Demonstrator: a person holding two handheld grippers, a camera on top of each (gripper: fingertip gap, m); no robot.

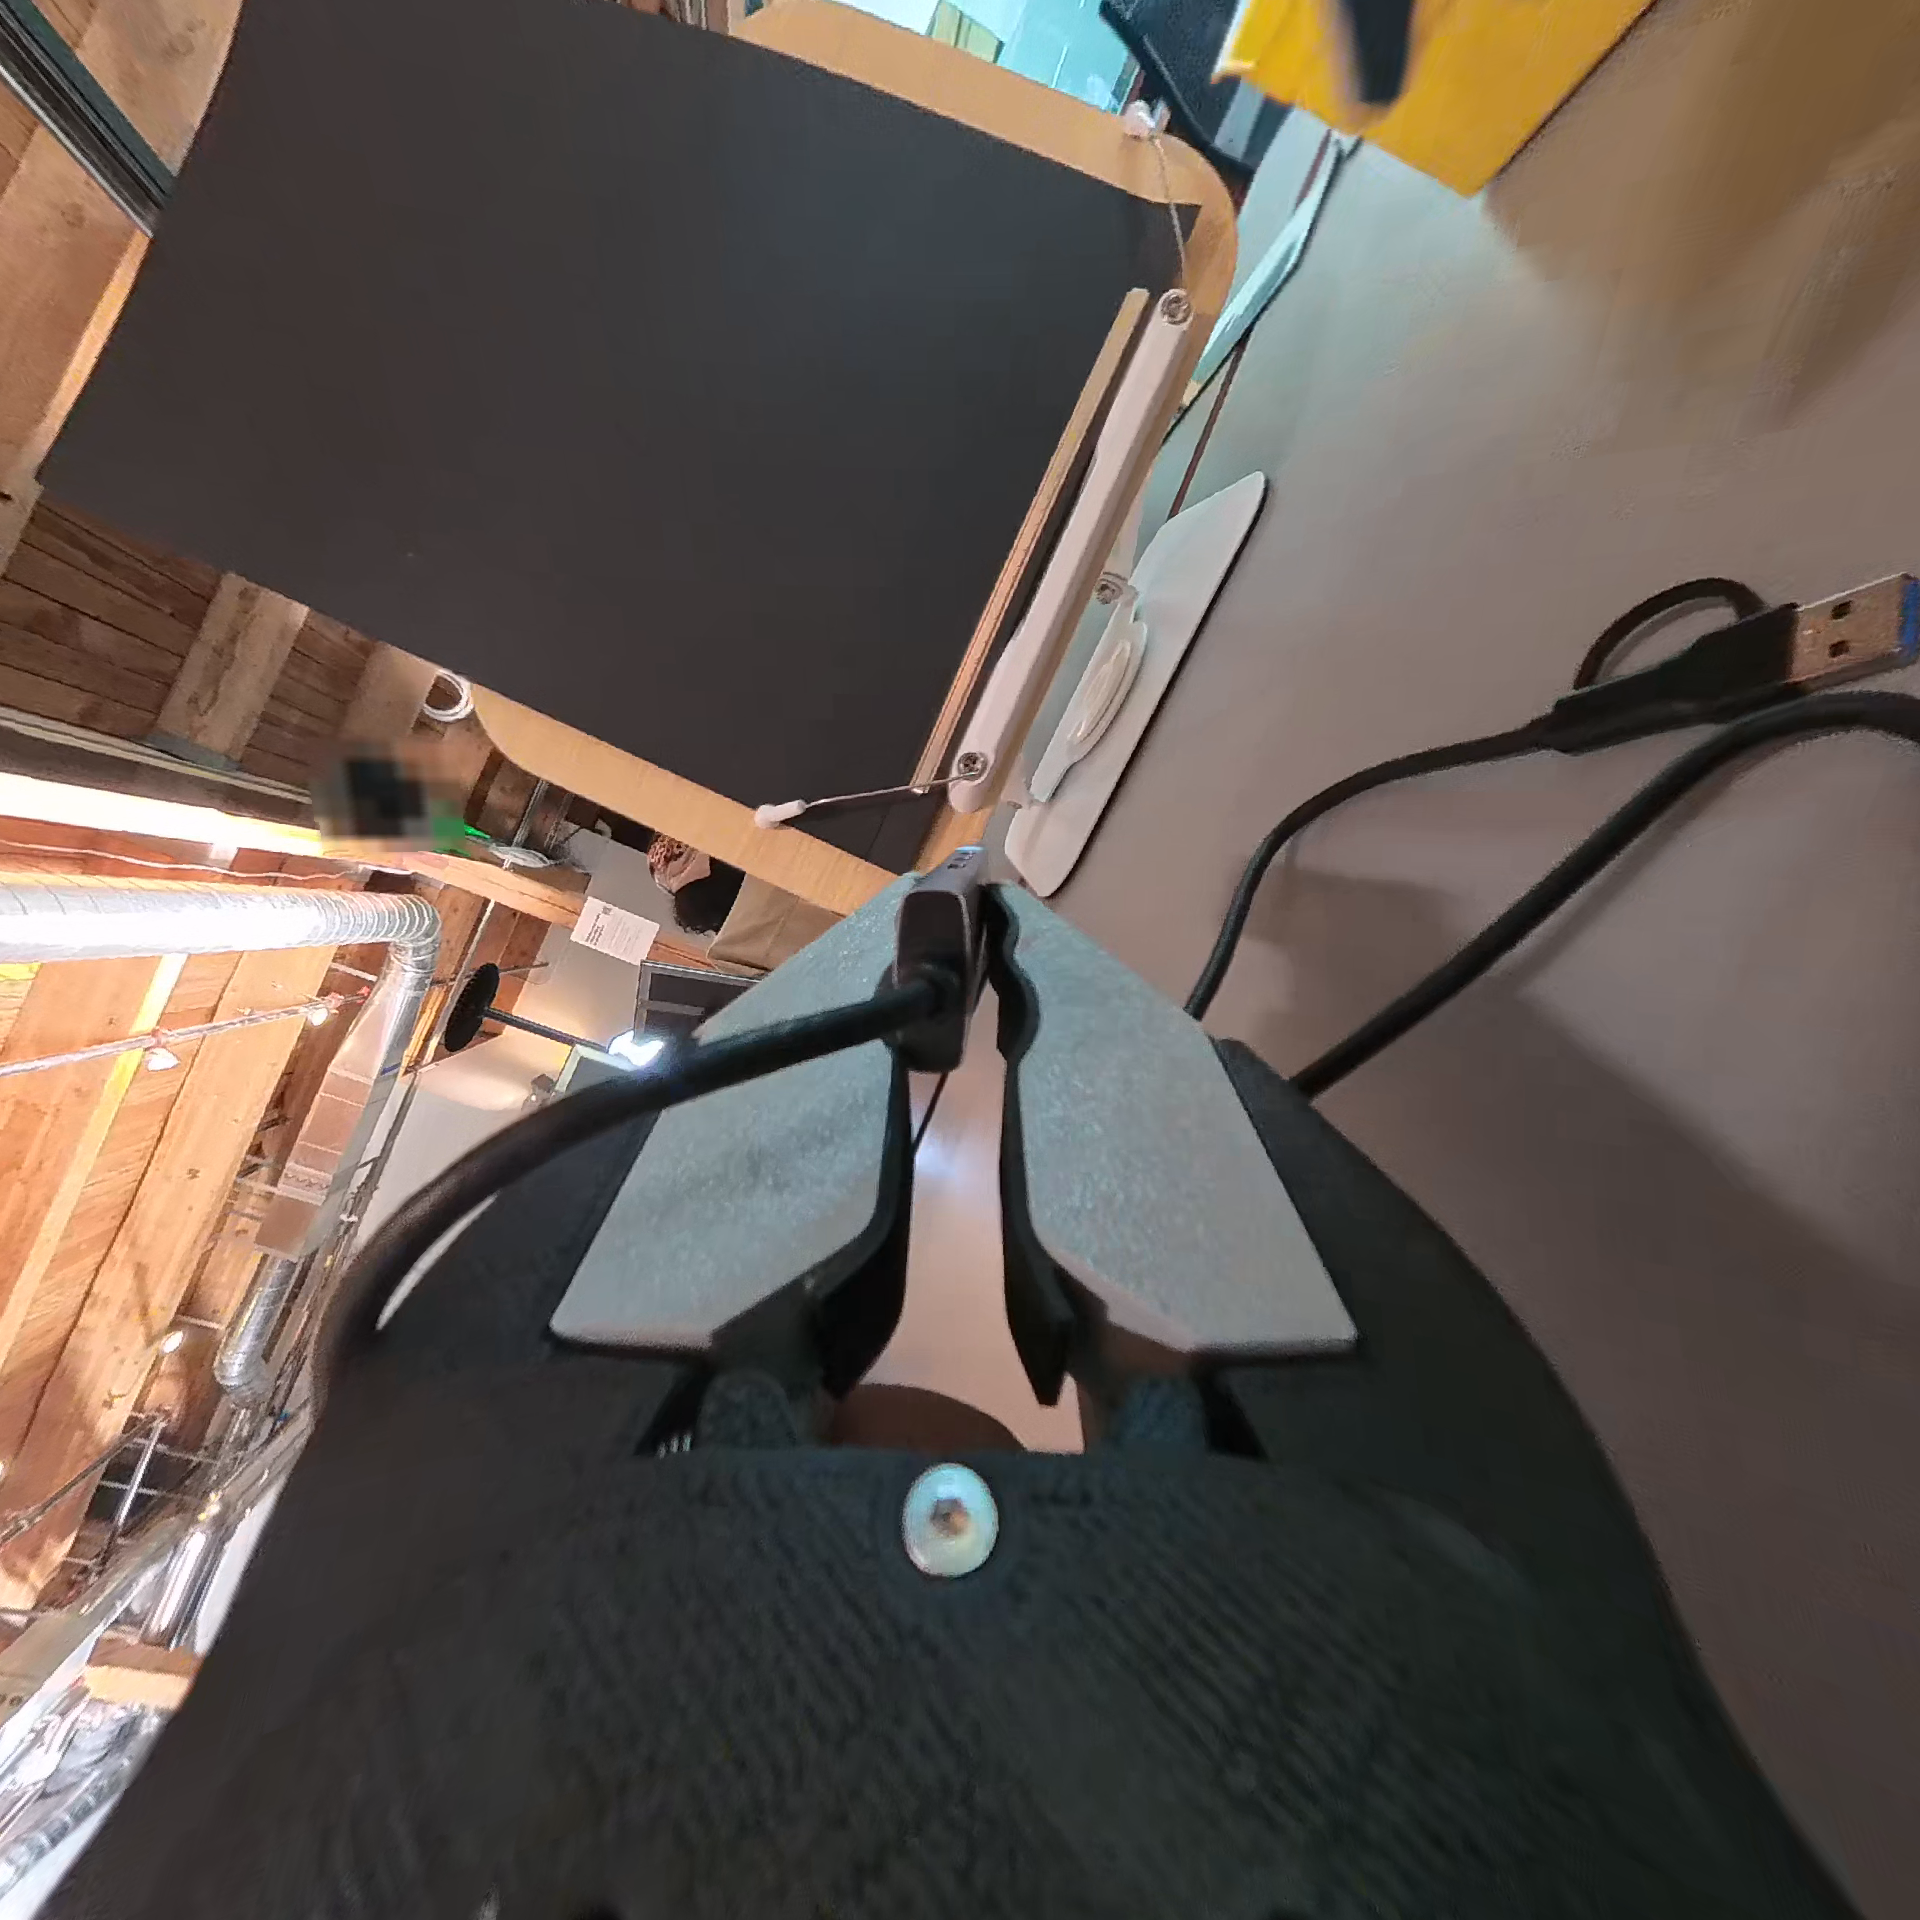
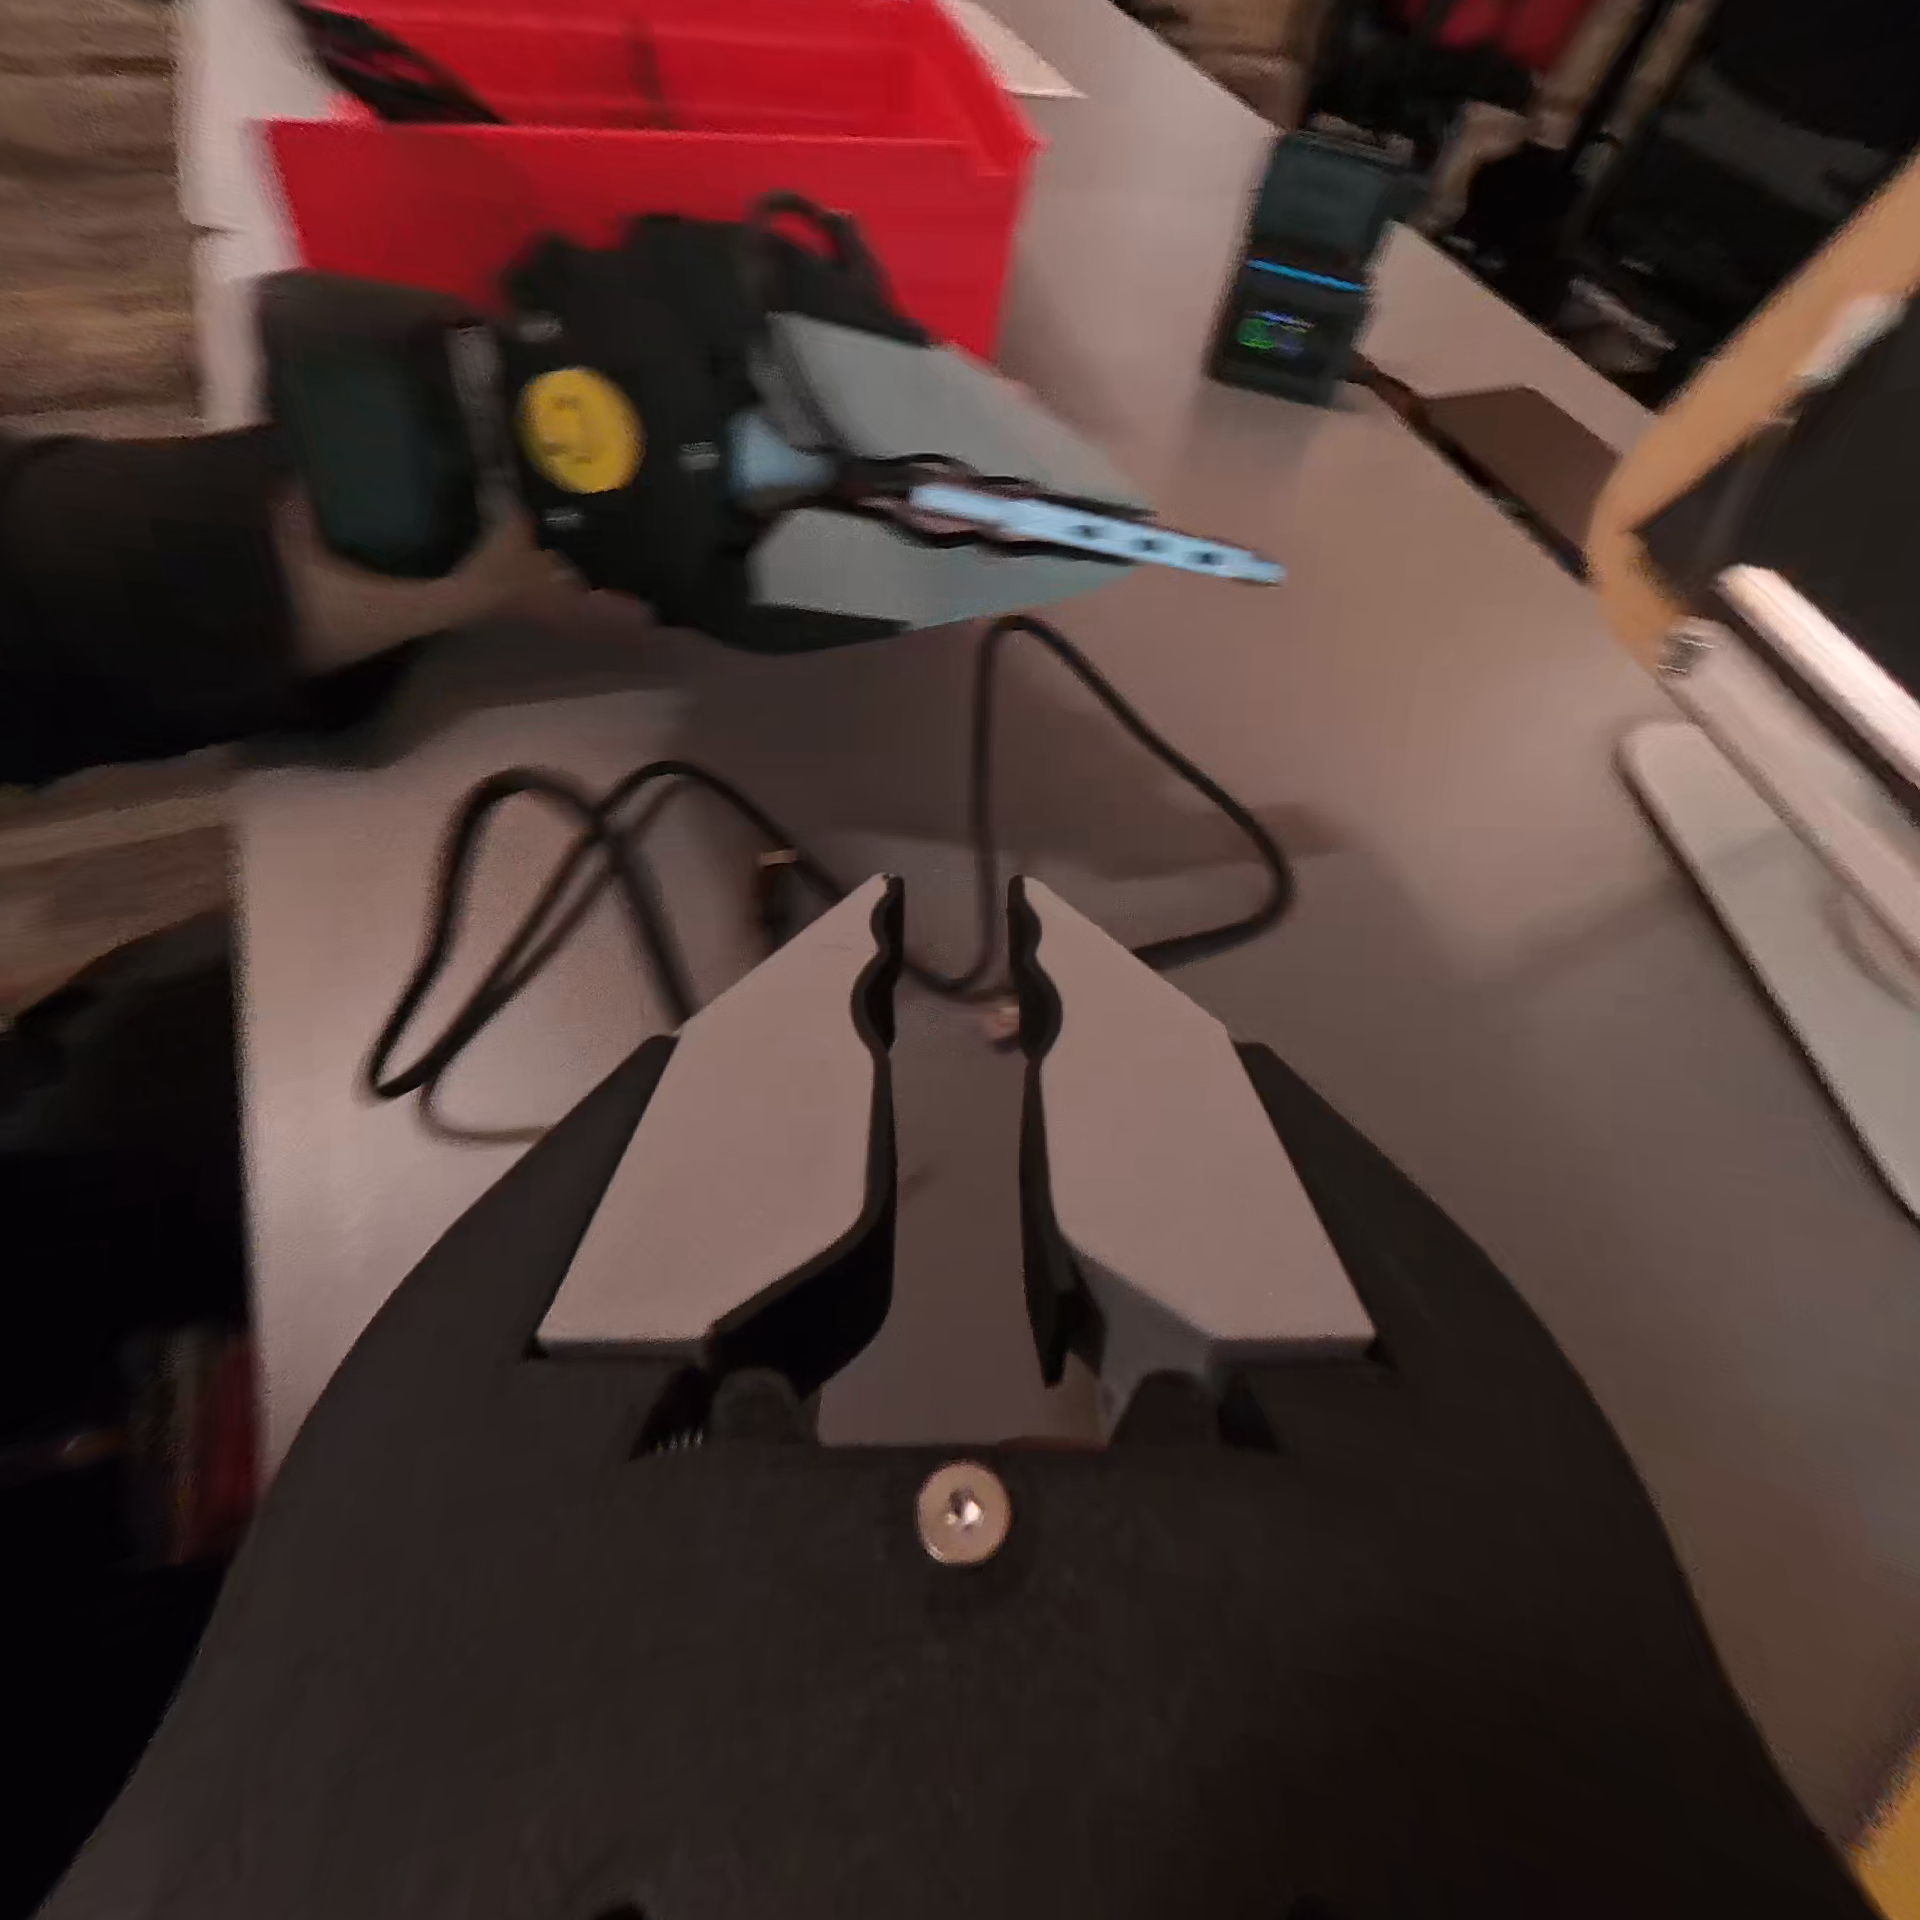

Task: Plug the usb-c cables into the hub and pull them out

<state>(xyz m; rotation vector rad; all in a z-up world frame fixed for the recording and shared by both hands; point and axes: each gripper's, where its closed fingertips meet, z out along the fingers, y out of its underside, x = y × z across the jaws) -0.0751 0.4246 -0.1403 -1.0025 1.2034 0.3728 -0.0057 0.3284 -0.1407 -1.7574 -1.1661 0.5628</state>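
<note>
My left gripper (image 1: 977, 904) is shut on the hub (image 1: 940, 971), which shows edge-on as a dark block with its black cable (image 1: 582, 1117) curving off to the left. In the right wrist view the left gripper (image 2: 935, 499) is held above the table, tilted on its side, with the silver-blue hub (image 2: 1101, 540) sticking out of its tips, ports in a row. My right gripper (image 2: 954, 888) is open and empty, low over the loose black cables (image 2: 540, 904). A small metal plug (image 2: 1003, 1023) lies between its fingers.
A USB-A plug (image 1: 1849, 644) and black cables lie on the grey table (image 1: 1558, 1039). A black panel in a wooden frame (image 1: 582, 416) stands on a white base (image 2: 1766, 935). A red bin (image 2: 644, 177) and a small black device (image 2: 1299, 301) sit at the back. A person's sleeve (image 2: 135, 592) is left. My right fingertips sit around 12 cm from my left ones. My left gripper's tips are some 30 cm from the white base (image 2: 1766, 935).
</note>
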